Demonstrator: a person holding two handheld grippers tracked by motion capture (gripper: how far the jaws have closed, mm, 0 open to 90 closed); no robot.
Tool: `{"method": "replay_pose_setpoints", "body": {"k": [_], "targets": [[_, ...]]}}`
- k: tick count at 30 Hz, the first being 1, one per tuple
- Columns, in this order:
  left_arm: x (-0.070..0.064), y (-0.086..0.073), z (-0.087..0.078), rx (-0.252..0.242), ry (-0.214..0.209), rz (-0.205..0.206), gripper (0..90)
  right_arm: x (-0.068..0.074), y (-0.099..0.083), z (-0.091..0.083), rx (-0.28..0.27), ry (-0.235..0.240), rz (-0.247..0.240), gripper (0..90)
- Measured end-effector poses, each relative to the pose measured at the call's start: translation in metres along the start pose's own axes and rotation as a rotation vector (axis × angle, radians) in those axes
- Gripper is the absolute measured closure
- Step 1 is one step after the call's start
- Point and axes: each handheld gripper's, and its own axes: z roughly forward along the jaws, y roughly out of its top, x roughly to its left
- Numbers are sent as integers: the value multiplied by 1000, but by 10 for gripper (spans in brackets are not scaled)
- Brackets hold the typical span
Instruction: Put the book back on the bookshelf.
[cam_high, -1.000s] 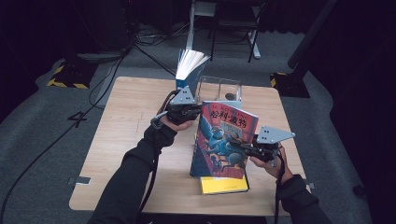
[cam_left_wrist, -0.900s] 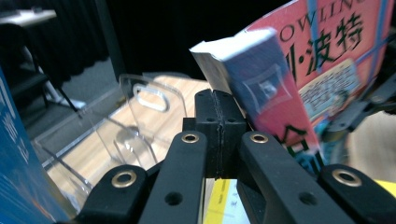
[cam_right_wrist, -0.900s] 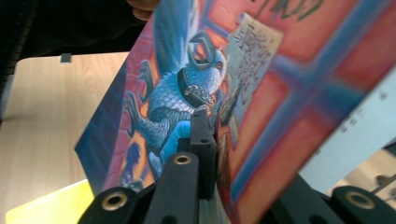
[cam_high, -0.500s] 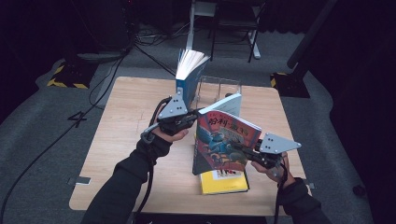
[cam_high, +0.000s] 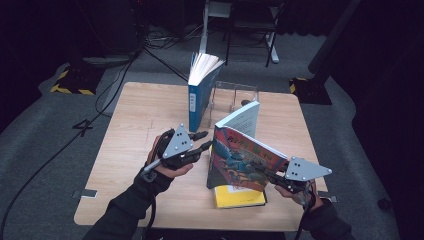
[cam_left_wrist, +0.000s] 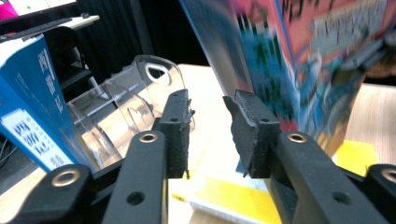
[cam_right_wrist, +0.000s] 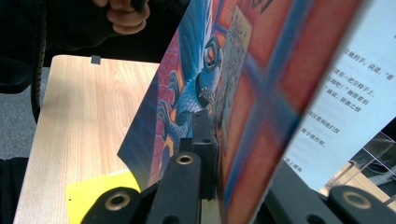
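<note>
A colourful illustrated book (cam_high: 244, 156) stands tilted up on its lower edge in the middle of the table, its pages fanning at the top. My right gripper (cam_high: 266, 170) is shut on its lower right cover; in the right gripper view the gripper (cam_right_wrist: 217, 154) pinches the book's cover (cam_right_wrist: 261, 93). My left gripper (cam_high: 199, 142) hovers just left of the book, open and holding nothing. In the left gripper view the gripper (cam_left_wrist: 208, 121) points past the book (cam_left_wrist: 289, 60), a small gap away from it.
A yellow book (cam_high: 240, 198) lies flat under the colourful one, near the front edge. A blue book (cam_high: 200, 92) stands upright at the back, beside a clear acrylic stand (cam_high: 235, 97). Bare wooden table (cam_high: 130, 120) stretches to the left.
The colourful book has risen from nearly flat to steeply tilted, lifted by the right gripper. The left gripper has drawn back from its top edge, toward the person.
</note>
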Motion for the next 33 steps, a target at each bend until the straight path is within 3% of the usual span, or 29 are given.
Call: {"method": "replay_pose_setpoints", "body": {"k": [4,7,9,17,23,25,28,30,33], "targets": [[-5,-11,-2,22,-18,4,633,3,0,-2,-2,-3,-9,860],[-8,-20,-3,28,-56,-36,582,5,-1,-3,-7,-1,-13,859],[-8,-27,-2,29,-134,-88,503,5,-1,-5,-11,0,-16,859],[-32,-39,20,115,-207,-53,380,10,0,-6,-15,6,-31,857],[-40,-45,38,131,-249,-57,375,14,1,-10,-19,14,-33,851],[-43,-45,44,133,-247,-40,418,15,1,-12,-16,15,-39,845],[-44,-44,50,97,-268,-78,507,17,1,-17,-9,16,-57,837],[-46,-37,53,83,-261,-58,509,18,2,-22,-17,15,-57,825],[-48,-29,54,47,-265,-60,514,15,1,-31,-31,-9,-49,792]]}}
